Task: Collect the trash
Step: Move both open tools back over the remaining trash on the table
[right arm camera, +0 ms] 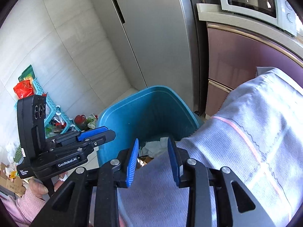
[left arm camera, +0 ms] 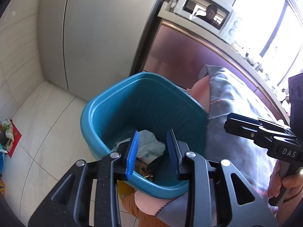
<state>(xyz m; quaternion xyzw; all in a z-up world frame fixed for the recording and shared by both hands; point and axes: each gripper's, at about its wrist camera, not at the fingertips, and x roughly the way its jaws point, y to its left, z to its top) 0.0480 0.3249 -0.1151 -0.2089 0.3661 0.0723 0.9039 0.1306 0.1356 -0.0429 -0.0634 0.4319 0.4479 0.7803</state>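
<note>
Right now both grippers hang over a blue bin point(left arm camera: 113, 113) that stands on the pale tiled floor point(left arm camera: 47, 113) in front of a tall grey fridge point(left arm camera: 94, 28). Seen from its own camera, the left gripper point(left arm camera: 153, 151) points down into the bin's mouth, its jaws parted with nothing between the blue pads. Below them, at the bottom of the bin, lie crumpled white paper point(left arm camera: 151, 143) and some shiny brownish wrappers point(left arm camera: 145, 172).

The right gripper point(right arm camera: 153, 160) is likewise parted and holds nothing. It hovers above a grey cloth with pink stripes point(right arm camera: 246, 132), which lies draped just beside the bin's rim, and its tips reach toward the bin opening, where the same white paper shows. Each gripper appears at the edge of the other's view, held by a hand point(left arm camera: 284, 181) in a pink sleeve point(right arm camera: 22, 204).

Off by the wall, a turquoise rack point(right arm camera: 56, 113) holds packets in red and green, with more loose litter point(left arm camera: 7, 134) on the floor. A white microwave point(right arm camera: 255, 1) sits on the counter above maroon cabinets point(right arm camera: 236, 56).
</note>
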